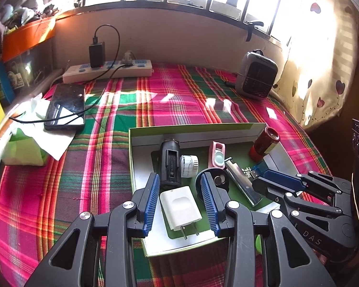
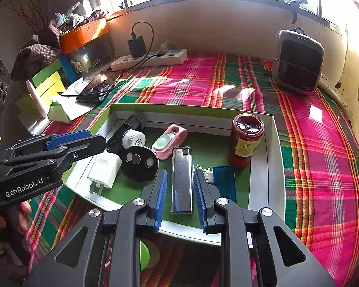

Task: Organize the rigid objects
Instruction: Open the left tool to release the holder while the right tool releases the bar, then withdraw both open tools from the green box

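2 hand-held grippers hover over a shallow green-lined box [image 2: 266, 167] on a plaid-covered bed, where the small hard items being sorted are already gathered. The left gripper [image 1: 180, 203] has its fingers spread wide on either side of a white plug adapter [image 1: 180, 209], touching neither face, a stance that reads as lining up a pinch across its flat sides. The right gripper [image 2: 179, 195] likewise stands with fingers apart around a silver lighter [image 2: 182, 179], which lies lengthwise between the blue pads so they could close on its narrow width. Also in the box: a black cylinder [image 2: 129, 131], a white cap [image 2: 133, 138], a black round disc [image 2: 139, 160], a pink case [image 2: 170, 141], a blue USB stick [image 2: 223, 183] just beside the lighter, and a red jar [image 2: 246, 140] upright in the far corner, clear of both approaches
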